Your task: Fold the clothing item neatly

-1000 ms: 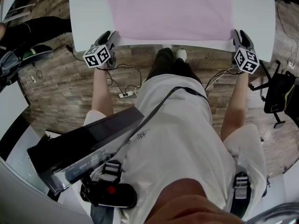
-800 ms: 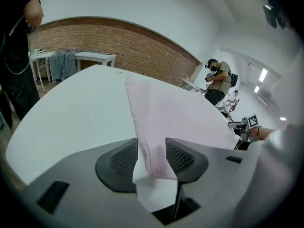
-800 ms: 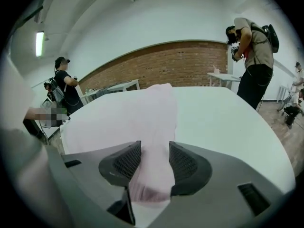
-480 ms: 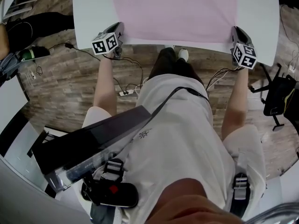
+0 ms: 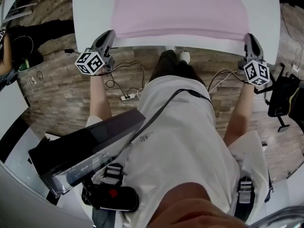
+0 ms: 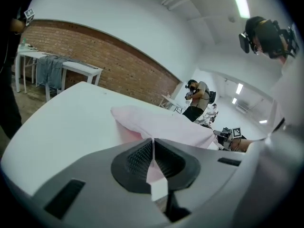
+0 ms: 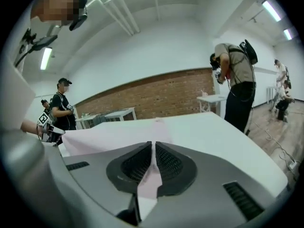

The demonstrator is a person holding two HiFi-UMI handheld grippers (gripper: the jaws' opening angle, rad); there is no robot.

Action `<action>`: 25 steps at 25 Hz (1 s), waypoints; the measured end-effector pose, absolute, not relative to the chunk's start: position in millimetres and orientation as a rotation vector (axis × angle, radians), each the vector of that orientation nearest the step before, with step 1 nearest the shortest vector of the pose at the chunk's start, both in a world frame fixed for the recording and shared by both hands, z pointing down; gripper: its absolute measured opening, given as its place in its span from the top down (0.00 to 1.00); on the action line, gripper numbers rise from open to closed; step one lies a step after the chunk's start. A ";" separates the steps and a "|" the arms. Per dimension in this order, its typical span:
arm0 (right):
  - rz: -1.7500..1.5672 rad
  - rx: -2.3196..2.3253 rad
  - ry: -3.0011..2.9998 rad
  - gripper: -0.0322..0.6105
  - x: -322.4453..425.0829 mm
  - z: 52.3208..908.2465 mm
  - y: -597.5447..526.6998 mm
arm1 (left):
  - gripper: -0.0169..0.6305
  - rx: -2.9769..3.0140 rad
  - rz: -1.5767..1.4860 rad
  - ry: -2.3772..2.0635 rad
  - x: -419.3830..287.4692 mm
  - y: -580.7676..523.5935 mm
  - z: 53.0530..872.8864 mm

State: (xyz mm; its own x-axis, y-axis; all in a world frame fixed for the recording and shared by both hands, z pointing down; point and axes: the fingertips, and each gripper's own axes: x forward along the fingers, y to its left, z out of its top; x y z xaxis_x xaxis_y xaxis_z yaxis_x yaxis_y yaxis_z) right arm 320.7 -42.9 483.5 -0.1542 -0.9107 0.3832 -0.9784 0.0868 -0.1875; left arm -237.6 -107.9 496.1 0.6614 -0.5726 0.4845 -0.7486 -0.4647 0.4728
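My left gripper (image 5: pixel 108 33) and right gripper (image 5: pixel 250 36), jaws just closing, each pinch the pink garment (image 5: pixel 178 8) hem between pads, cloth spreading ahead on the table (image 5: pixel 90 13).

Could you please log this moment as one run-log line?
left claw: just closed on pink garment, near-left corner | right claw: just closed on near-right corner | hem: raised off white table

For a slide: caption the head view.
Left gripper and right gripper, jaws just closed, clamp near corners of the pink garment on the white table.
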 end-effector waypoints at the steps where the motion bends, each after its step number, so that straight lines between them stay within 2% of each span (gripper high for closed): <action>1: 0.670 1.904 -2.148 0.90 325.0 505.4 -30.0 | 0.95 2.170 0.368 -1.006 -242.1 -99.7 511.1; 5: 0.765 1.790 -2.025 0.90 318.9 566.3 -11.3 | 0.95 2.067 0.483 -0.984 -243.8 -83.2 565.9; 18: 0.730 1.712 -1.923 0.93 317.3 588.2 -10.4 | 0.95 2.016 0.595 -1.032 -243.8 -80.0 598.2; 22: 0.699 1.649 -1.915 0.85 316.3 591.5 -8.8 | 0.80 2.010 0.624 -1.105 -251.2 -76.2 601.8; 25: 0.630 1.603 -1.899 0.81 314.8 589.0 -7.9 | 0.74 2.009 0.670 -1.159 -260.2 -74.5 605.2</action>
